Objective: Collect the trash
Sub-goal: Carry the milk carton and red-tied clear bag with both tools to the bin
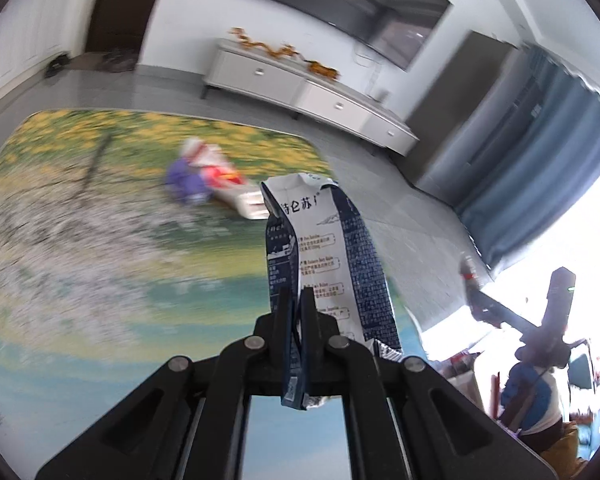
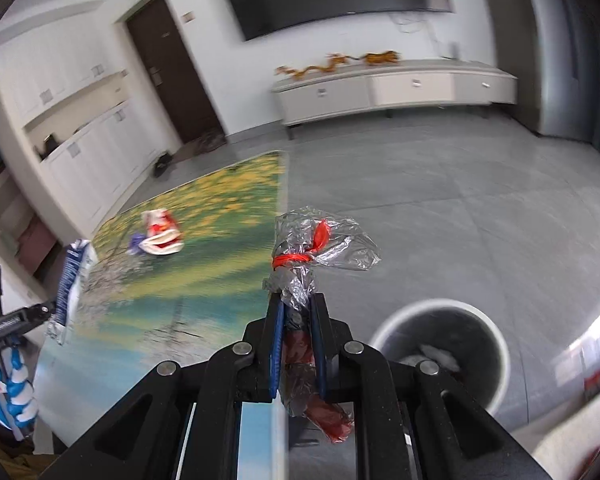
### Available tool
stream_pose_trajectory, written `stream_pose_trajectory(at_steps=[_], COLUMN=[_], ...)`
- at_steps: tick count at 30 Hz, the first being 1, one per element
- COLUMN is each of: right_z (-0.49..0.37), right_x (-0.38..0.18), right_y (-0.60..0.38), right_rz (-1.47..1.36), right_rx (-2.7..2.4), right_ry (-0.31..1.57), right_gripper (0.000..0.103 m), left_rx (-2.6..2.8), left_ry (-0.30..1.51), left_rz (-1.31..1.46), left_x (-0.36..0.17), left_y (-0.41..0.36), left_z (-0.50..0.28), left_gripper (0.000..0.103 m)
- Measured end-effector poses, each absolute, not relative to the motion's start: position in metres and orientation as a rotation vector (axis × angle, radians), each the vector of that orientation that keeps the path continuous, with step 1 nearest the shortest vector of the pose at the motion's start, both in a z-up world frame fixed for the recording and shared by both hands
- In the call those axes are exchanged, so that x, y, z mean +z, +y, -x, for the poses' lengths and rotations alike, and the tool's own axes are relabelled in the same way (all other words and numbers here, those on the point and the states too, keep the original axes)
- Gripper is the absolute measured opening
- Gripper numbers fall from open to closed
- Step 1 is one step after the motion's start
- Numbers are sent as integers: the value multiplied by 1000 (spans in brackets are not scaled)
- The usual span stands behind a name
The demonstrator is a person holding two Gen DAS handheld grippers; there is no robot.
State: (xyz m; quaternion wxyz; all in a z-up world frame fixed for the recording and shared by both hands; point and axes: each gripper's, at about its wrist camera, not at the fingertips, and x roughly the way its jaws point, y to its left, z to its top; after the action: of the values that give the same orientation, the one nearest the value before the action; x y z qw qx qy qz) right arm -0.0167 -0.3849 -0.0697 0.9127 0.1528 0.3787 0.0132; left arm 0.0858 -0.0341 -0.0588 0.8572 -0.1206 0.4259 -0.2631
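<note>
Two handheld tongs carry trash above a floor mat printed with a flowery meadow.

The left tongs are clamped tight on a flattened blue-and-white milk carton, which stands up beyond the tips, pinched near its lower end. It is probably held by the flat so it cannot slip while carried. Past the carton, farther out on the mat, lies a small heap of uncollected trash: a red-and-white wrapper against something purple, blurred.

The right tongs are closed on a crumpled clear plastic bag tied with a red string; the knotted part sticks out ahead of the tips, and a reddish part of the bundle hangs below between the arms. Low and to the right of these tongs stands a round white-rimmed bin on the grey tiled floor, holding some pale crumpled waste at its bottom. The bag is not yet over its mouth.

Judging by this, both pieces are on their way to the bin, and the heap on the mat remains to be fetched.
</note>
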Motion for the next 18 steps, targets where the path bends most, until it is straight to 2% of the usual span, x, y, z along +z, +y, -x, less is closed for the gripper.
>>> stream_pose_trajectory(at_steps=[10,18], right_z=[38,35], right_x=[-126,-156], right_y=[-454,-488], right_rz=[-458,-524], right_rx=[-102,-155], right_ry=[859,909], right_gripper=[13,15], left_rx=[-787,-882], left_ry=[979,1067], left_rz=[103,-6], left_x=[-58,-88], left_y=[-187,-291], left_z=[-98,-103], left_gripper=[3,3])
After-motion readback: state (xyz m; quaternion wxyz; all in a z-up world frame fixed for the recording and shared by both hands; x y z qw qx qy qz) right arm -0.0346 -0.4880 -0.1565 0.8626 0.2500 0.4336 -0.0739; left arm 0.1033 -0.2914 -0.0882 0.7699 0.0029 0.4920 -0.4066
